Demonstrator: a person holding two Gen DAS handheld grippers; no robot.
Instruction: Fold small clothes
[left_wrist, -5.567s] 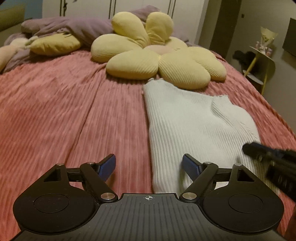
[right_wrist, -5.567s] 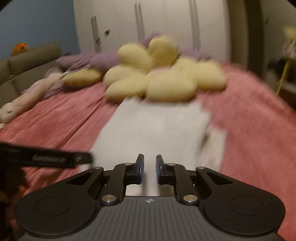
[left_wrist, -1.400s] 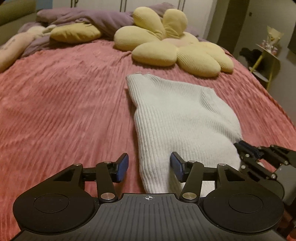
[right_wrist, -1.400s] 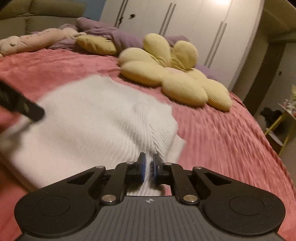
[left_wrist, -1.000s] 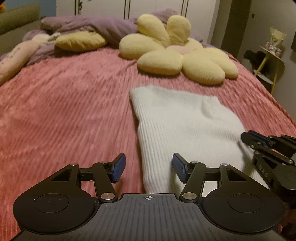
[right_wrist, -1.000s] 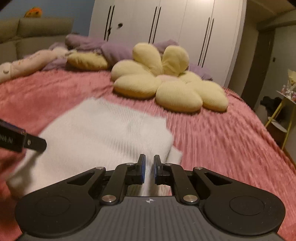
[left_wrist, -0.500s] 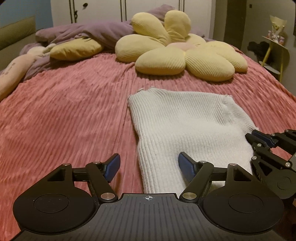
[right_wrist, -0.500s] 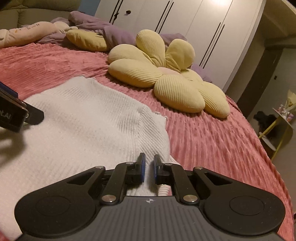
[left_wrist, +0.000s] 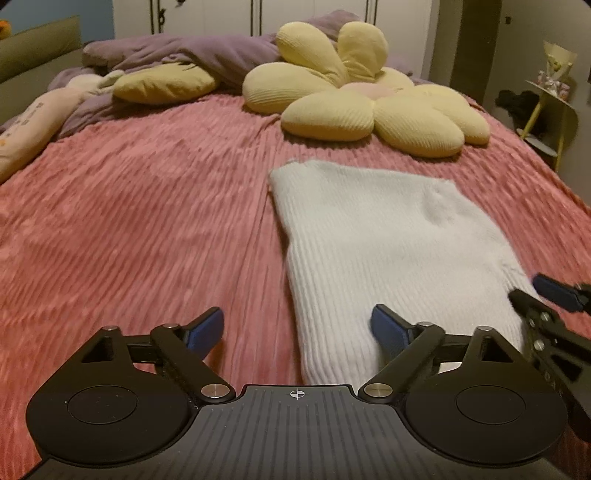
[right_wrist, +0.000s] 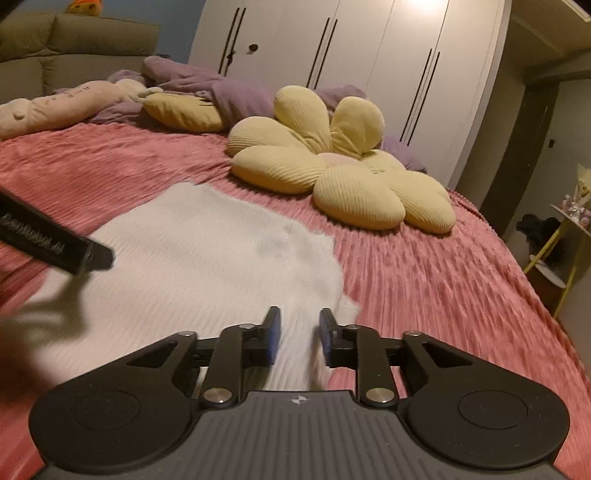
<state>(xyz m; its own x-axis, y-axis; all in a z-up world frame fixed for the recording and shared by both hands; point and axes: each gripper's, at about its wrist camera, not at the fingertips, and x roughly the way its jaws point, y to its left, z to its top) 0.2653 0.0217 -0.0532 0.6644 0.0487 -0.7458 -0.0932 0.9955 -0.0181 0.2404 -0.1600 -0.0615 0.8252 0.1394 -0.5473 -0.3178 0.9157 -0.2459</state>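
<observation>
Your white ribbed garment (left_wrist: 391, 251) lies flat and folded on the pink ribbed bedspread (left_wrist: 147, 229), its far edge just short of the yellow flower cushion (left_wrist: 362, 107).

Your left gripper (left_wrist: 297, 328) hangs over the garment's near left edge. Its jaws have just been opening and now stand wide: the right pad is above the knit, the left above bare bedspread, and neither presses on cloth.

Your right gripper (right_wrist: 297, 334) sits at the garment's near right corner. Its jaws have just been opening to a narrow gap. White knit shows in that gap, but the pads stand off it.

Purple bedding (right_wrist: 207, 88) and a yellow pillow (right_wrist: 181, 110) lie bunched at the head of the bed, white wardrobe doors (right_wrist: 369, 66) behind.
</observation>
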